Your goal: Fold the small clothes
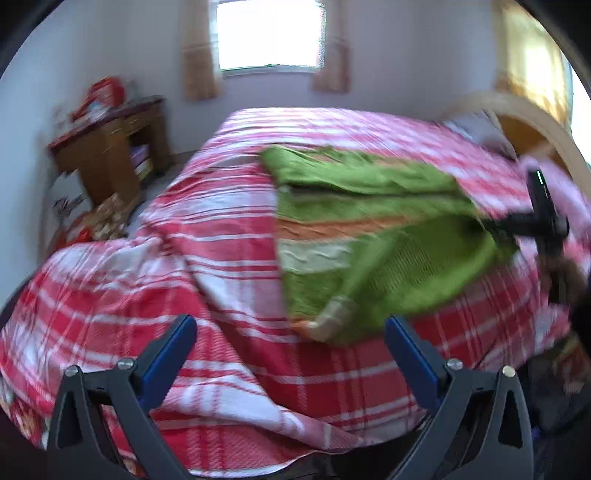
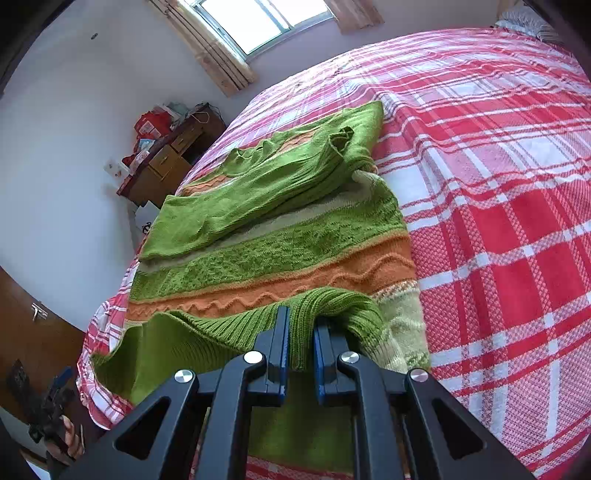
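While I watch both wrist feeds, I log the scene from biggest to smallest.

Bed: the bed fills most of both views under a red, pink and white plaid cover; its far edge runs below a bright window with beige curtains.

Sweater: I see the green knit sweater, banded in orange and cream, lying along the bed's left side in the right wrist view. One sleeve is folded across its body. The near ribbed edge is lifted off the cover and doubled over toward the orange band.

Desk: a brown wooden desk stands against the wall past the bed's far left corner, with red packages on top.

Right gripper: my right gripper is clamped on the sweater's ribbed green edge; the blue pads squeeze the knit between them.

Left gripper: my left gripper stands with its blue fingers wide apart, nothing between them, above the near edge of the bed, just short of the sweater's near corner. The left wrist view is blurred.

Hand: in the right wrist view, a hand at the lower left grips the handle of the left gripper.
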Demonstrator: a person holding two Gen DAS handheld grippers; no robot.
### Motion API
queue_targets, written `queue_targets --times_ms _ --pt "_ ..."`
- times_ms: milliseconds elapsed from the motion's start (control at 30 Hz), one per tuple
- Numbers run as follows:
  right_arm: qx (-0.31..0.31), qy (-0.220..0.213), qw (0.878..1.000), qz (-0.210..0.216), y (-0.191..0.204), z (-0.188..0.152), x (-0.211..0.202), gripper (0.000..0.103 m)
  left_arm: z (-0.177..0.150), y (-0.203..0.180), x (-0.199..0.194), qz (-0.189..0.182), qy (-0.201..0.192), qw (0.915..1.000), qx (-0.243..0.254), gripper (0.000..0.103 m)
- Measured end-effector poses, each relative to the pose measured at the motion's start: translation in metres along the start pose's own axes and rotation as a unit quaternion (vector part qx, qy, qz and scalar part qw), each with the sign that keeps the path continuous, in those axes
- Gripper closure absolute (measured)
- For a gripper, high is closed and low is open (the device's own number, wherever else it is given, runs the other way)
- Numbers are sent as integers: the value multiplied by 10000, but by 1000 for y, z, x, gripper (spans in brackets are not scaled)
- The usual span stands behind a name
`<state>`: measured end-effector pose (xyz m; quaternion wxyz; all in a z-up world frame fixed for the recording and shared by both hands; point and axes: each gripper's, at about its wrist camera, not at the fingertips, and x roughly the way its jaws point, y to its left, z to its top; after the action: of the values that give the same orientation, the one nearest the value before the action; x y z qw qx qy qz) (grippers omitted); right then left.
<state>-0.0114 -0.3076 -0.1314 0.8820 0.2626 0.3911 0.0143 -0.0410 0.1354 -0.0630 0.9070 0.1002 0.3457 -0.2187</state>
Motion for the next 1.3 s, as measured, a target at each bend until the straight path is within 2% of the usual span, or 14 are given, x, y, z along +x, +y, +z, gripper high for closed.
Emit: queue_targets --times_ms 133,300,367,400,467,567,700,767,833,900,1000,1100,1167,1300 --pt "10 13 10000 -2 -2 0 4 92 14 -23 20 204 -117 9989 418 0" --pt "7 3 10000 -25 0 -1 5 92 36 -22 63 -157 4 9999 -43 4" --pt "-45 -3 10000 -36 2 -1 6 92 39 -21 82 -173 197 9994 -209 38" --pt "-95 -8 9999 -36 3 -1 6 92 39 -21 92 -244 389 9984 -323 49" --pt "-148 -50 9999 0 4 -3 4 92 34 -19 104 -407 688 9953 -554 81" --pt "-268 -116 9992 271 9 -6 -7 89 26 -18 95 -661 499 9931 -827 93" --pt "-426 -472 9949 784 15 -8 -43 77 20 -17 79 -544 260 9936 -958 95" --pt "-557 -700 9933 733 16 -6 -63 61 19 -14 76 -549 225 9930 -1017 95" --pt "-694 -1051 9903 593 15 -5 -84 33 20 -12 77 -539 243 9929 -1034 96" --pt "-804 -1197 9882 513 13 -4 -93 32 20 -14 81 -520 275 9924 -1077 96" --pt "-1192 -934 9884 137 20 1 -81 32 25 -12 92 -513 369 9907 -1203 95" --pt "-1611 -644 9848 -62 30 6 -55 32 26 -14 95 -515 391 9908 -1187 93" --pt "-1783 -473 9827 -188 33 11 -33 32 26 -14 94 -563 378 9906 -1190 85" --pt "-1903 -10 9804 -504 31 10 16 32 25 -15 99 -609 385 9888 -1310 83"
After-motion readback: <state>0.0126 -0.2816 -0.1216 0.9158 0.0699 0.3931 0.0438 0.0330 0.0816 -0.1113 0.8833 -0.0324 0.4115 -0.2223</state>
